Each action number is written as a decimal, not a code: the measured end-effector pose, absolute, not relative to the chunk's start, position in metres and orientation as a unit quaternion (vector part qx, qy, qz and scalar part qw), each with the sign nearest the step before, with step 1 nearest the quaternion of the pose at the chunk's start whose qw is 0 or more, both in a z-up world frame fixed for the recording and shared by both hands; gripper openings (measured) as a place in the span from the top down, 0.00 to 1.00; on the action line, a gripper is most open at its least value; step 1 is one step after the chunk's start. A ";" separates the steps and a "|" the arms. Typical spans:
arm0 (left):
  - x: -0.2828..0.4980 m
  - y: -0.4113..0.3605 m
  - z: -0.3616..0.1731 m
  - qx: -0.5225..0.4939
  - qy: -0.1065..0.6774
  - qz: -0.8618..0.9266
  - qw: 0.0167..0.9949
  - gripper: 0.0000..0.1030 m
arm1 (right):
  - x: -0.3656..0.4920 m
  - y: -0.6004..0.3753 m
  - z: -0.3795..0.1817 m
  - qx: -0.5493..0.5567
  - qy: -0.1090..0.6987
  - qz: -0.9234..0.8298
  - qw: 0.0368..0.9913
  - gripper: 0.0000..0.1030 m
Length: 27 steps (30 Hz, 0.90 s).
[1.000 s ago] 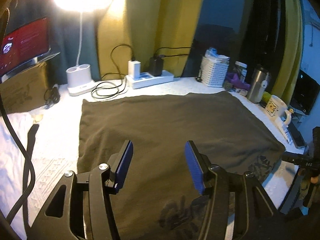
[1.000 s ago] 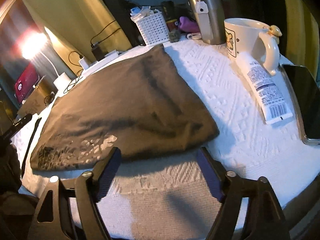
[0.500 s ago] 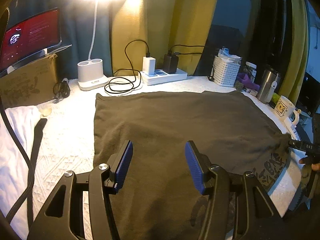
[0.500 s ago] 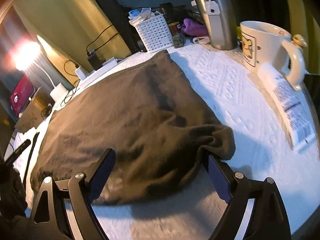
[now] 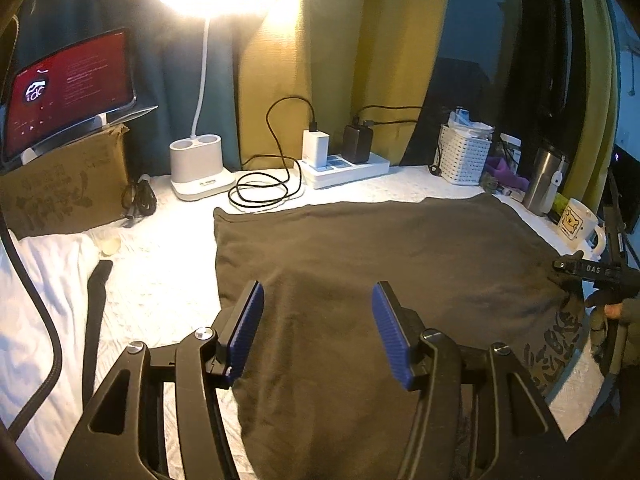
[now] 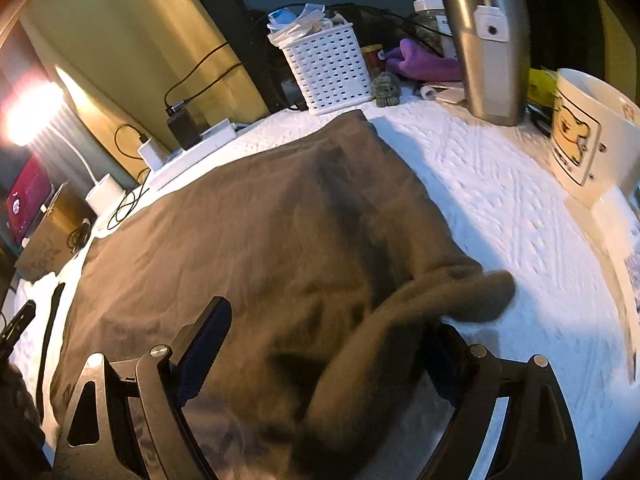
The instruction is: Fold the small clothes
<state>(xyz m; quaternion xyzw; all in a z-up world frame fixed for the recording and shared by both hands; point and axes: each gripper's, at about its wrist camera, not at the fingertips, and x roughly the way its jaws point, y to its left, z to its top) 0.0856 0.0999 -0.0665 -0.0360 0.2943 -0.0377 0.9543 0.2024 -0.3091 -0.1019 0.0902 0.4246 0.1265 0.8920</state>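
A dark brown garment [image 5: 380, 248] lies spread on the white textured cloth [image 5: 160, 264]; a printed design shows at its near right corner [image 5: 556, 344]. My left gripper [image 5: 318, 326] is open and hovers over the garment's near edge, holding nothing. My right gripper [image 6: 320, 356] is open with its jaws wide around the garment's right corner [image 6: 460, 288], which is bunched up and pushed inward between the fingers. The right gripper also shows at the right edge of the left wrist view [image 5: 588, 270].
A lamp base [image 5: 198, 168], coiled cable [image 5: 260, 192] and power strip [image 5: 344, 166] stand at the back. A white basket [image 6: 328, 68], steel tumbler [image 6: 488, 40] and mug [image 6: 588, 132] crowd the right side. A cardboard box [image 5: 64, 188] with a tablet is at the left.
My right gripper has pushed forward into the garment's right corner, bunching and lifting it inward. My left gripper has drawn back and swung left over the garment.
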 end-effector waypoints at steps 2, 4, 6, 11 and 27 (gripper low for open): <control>0.088 0.104 -0.067 -0.040 0.292 -0.041 0.955 0.44 | 0.208 -0.302 -0.102 0.082 0.425 0.124 0.893 0.16; 0.090 0.108 -0.068 -0.045 0.291 -0.042 0.955 0.41 | 0.214 -0.295 -0.103 0.071 0.425 0.123 0.894 0.25; 0.092 0.110 -0.070 -0.050 0.293 -0.045 0.954 0.40 | 0.220 -0.290 -0.104 0.063 0.425 0.116 0.896 0.37; 0.098 0.108 -0.076 -0.052 0.302 -0.056 0.950 0.40 | 0.233 -0.273 -0.107 0.037 0.428 0.122 0.895 0.63; 0.110 0.089 -0.072 -0.054 0.306 -0.087 0.946 0.40 | 0.240 -0.338 -0.086 0.081 0.401 0.098 0.907 0.86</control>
